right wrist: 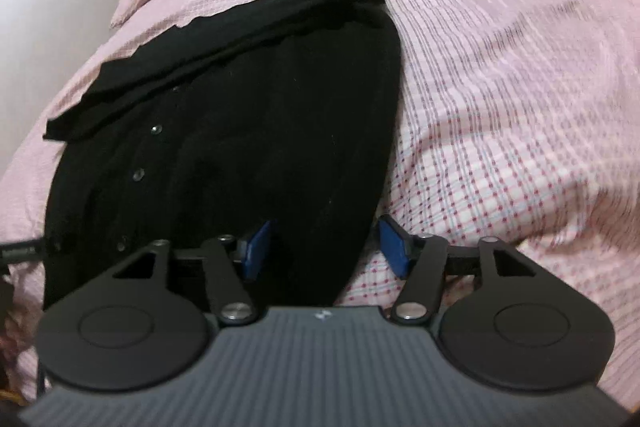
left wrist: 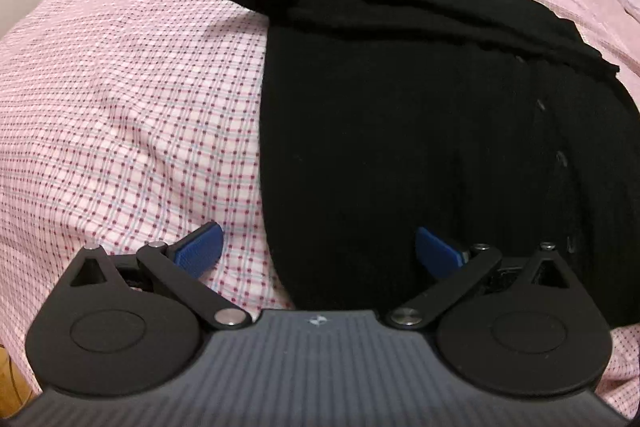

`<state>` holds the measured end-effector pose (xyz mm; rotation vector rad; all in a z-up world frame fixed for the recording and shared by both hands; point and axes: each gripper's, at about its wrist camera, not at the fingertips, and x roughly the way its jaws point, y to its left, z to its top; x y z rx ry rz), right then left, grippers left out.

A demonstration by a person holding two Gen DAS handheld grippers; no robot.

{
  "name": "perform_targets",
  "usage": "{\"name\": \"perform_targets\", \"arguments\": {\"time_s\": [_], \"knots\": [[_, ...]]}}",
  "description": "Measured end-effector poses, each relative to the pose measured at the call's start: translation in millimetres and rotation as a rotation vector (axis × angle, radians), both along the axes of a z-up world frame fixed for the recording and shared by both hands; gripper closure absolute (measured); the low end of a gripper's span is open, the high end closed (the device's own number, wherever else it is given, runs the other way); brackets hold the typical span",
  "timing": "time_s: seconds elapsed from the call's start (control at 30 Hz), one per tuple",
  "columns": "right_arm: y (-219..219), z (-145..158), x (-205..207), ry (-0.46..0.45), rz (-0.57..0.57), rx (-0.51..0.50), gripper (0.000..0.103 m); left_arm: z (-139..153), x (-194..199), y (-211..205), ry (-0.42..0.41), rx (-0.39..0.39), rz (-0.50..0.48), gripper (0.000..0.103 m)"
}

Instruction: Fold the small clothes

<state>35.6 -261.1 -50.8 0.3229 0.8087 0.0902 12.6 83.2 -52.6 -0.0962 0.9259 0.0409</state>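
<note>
The black cardigan lies flat on the bed, on its pink checked cover, with the sleeves folded across the far end and the buttons up. It looks like a soft, light knit that will sag and stretch, not slippery, so I judge the near hem corners the best places to hold. The left claw stands open over the near left edge. The right claw stands open over the near right edge, gripping nothing.
</note>
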Motion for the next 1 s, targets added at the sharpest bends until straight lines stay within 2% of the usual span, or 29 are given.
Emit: {"name": "perform_targets", "arguments": {"time_s": [0.13, 0.3, 0.33, 0.47, 0.57, 0.67, 0.73, 1.0], "knots": [[-4, -2, -4, 0.0, -0.003, 0.042, 0.039, -2, -11, 5, 0.002, -0.033, -0.013, 0.0], [-7, -3, -14, 0.021, 0.013, 0.12, 0.039, -3, -33, 2, -0.023, -0.045, -0.082, 0.0], [-6, -3, -16, 0.028, 0.02, 0.133, 0.039, -2, -35, 1, -0.025, -0.058, -0.096, 0.004], [1, -4, -17, 0.031, 0.033, 0.134, 0.038, 1, -43, 0, -0.036, -0.121, -0.14, 0.031], [1, -3, -16, 0.032, 0.034, 0.14, 0.037, 2, -47, 3, -0.031, -0.18, -0.152, 0.046], [2, -3, -17, 0.035, 0.039, 0.152, 0.036, 1, -52, 12, -0.027, -0.254, -0.142, 0.048], [4, -2, -17, 0.04, 0.04, 0.153, 0.036, -1, -54, 15, -0.024, -0.265, -0.124, 0.047], [20, 3, -11, 0.058, 0.06, 0.081, 0.036, -2, -52, 12, -0.014, -0.21, -0.111, 0.046]]}}
